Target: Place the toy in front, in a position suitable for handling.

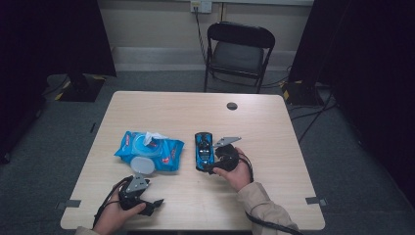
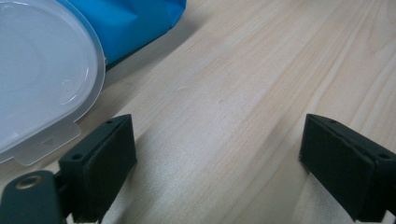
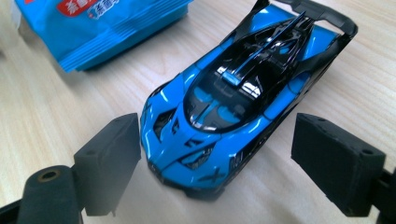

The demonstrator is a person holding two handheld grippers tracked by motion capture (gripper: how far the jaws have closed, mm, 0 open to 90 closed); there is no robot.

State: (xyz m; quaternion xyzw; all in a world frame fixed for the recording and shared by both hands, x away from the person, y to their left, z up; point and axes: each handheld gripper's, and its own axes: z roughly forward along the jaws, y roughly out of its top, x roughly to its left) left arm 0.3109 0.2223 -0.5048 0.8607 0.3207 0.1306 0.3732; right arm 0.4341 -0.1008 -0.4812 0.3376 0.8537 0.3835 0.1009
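We find the right tool point(image 3: 217, 158) spread apart around the glossy blue-and-black toy car point(image 3: 243, 98) on the desk point(image 1: 274, 127), grasp pending; left tool point(image 2: 219, 168) gapes empty.

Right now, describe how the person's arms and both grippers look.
Left gripper: black body, grey three-cornered plate on top, black cable trailing off. Its jaws are blocky, with black pads and small screw holes. Right gripper: the same black build, grey plate, matching black pads, cable looping past the wrist. A beige sleeve covers the right forearm.
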